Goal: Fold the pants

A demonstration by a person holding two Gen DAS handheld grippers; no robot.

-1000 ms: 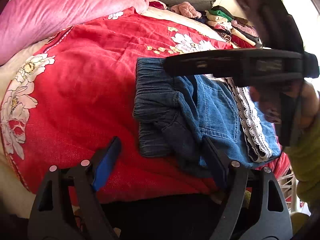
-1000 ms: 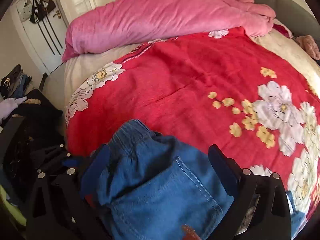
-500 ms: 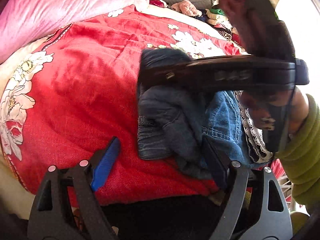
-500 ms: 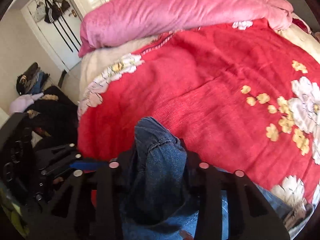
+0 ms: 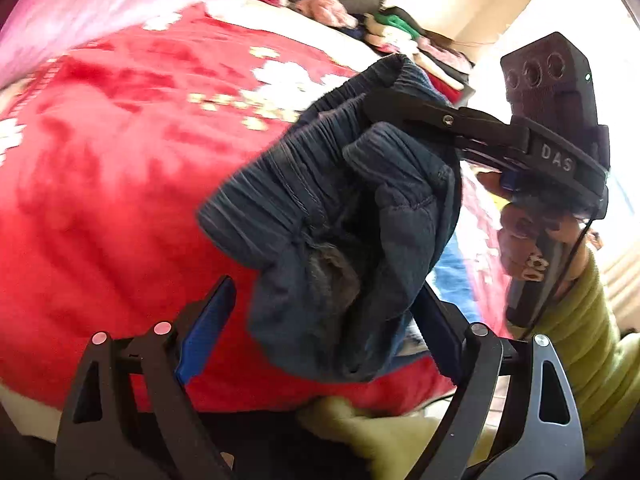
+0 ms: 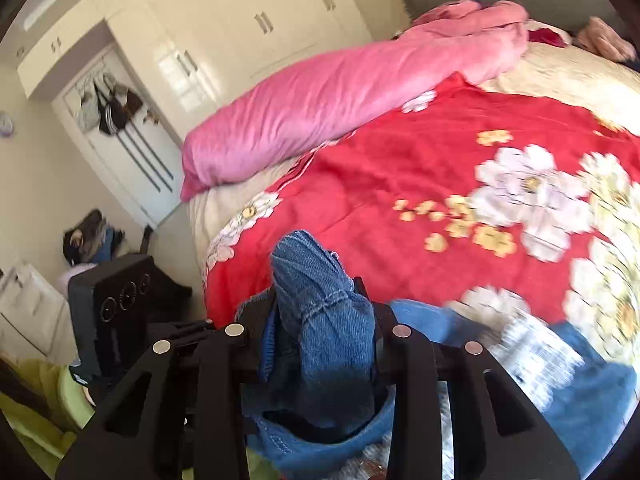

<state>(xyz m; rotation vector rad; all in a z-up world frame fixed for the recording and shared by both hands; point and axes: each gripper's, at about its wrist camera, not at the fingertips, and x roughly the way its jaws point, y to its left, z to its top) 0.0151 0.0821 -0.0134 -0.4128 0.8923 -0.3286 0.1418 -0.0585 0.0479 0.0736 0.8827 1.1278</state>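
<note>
Hanging from the right tongs (image 6: 320, 344), pants (image 6: 316, 300) bunch up.

Our right gripper (image 6: 320, 344) closed on the blue denim pants' (image 5: 340, 216) gathered waistband, lifting it off the red floral blanket (image 5: 120, 160) toward 1 o'clock; our left gripper (image 5: 320, 320) opened wider.

Bed under a red floral blanket (image 6: 460, 168), pink duvet (image 6: 340, 92) rolled along its far edge. Cream wardrobe doors (image 6: 248, 32) behind; bags on hooks (image 6: 112, 108); bright daylight.
</note>
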